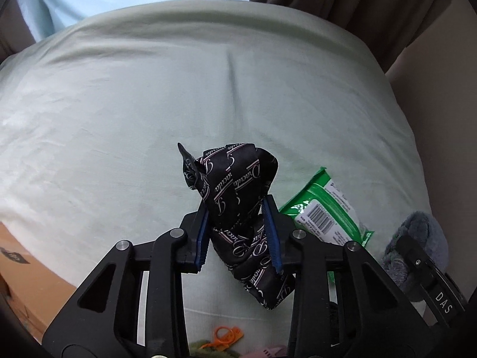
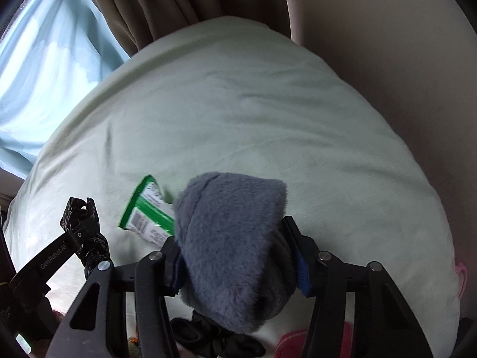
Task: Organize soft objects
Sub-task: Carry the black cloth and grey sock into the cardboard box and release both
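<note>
My left gripper (image 1: pixel 237 208) is shut on a black patterned cloth (image 1: pixel 235 185) with pale script print, held above a pale green bed sheet (image 1: pixel 149 104). It also shows in the right wrist view (image 2: pixel 89 238) at the lower left. My right gripper (image 2: pixel 232 238) is shut on a fuzzy grey-blue cloth (image 2: pixel 232 238) that bulges out between the fingers. That cloth also shows at the right edge of the left wrist view (image 1: pixel 417 238).
A green wet-wipes pack (image 1: pixel 325 205) lies on the sheet between the grippers, also in the right wrist view (image 2: pixel 146 217). Brown curtains (image 2: pixel 179 0) and a beige wall (image 2: pixel 387 59) stand behind the bed. Small items, orange, black (image 2: pixel 214 337) and pink (image 2: pixel 292 343), lie near me.
</note>
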Demonstrator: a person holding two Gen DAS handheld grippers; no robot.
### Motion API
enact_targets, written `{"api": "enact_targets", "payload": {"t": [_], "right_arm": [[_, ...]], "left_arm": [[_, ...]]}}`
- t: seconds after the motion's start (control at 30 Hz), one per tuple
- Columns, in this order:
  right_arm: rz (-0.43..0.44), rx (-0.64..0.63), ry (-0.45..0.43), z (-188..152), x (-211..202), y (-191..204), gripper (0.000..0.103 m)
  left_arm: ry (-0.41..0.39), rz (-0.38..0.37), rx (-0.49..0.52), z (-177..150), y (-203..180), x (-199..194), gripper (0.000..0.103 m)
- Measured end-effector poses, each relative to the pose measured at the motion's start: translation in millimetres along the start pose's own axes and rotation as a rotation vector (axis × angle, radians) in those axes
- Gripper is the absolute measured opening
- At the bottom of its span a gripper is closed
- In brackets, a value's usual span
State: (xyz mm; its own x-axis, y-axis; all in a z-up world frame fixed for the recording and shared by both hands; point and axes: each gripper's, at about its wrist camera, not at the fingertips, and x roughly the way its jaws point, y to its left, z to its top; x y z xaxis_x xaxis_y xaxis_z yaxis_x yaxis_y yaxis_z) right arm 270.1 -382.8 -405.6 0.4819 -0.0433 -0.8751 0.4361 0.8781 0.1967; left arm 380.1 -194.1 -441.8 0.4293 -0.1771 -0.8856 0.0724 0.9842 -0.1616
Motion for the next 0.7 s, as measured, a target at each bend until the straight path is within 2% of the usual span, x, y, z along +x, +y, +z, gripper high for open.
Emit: {"api": "enact_targets", "payload": {"t": [0.17, 0.43, 0.57, 0.7], "right_arm": [[0.031, -0.023, -0.059, 2.1, -51.8, 11.2, 0.052], [0.069, -0.101, -0.120, 2.2, -163.1, 50.1, 0.052], [0.110, -0.174, -0.135, -4.4, -211.1, 82.2, 0.052], [0.161, -0.258, -0.146, -19.8, -249.0, 122.1, 0.052]], "left_arm": [[-0.055, -0.031, -0.009, -0.7, -0.1, -64.5, 0.029], [-0.118, -0.054, -0.046, -7.9, 17.1, -200.8, 0.029], [-0.157, -0.062, -0.075, -12.4, 36.7, -263.3, 0.029], [-0.201, -0.069, -0.101, -21.5, 74.3, -318.1, 0.029]]}}
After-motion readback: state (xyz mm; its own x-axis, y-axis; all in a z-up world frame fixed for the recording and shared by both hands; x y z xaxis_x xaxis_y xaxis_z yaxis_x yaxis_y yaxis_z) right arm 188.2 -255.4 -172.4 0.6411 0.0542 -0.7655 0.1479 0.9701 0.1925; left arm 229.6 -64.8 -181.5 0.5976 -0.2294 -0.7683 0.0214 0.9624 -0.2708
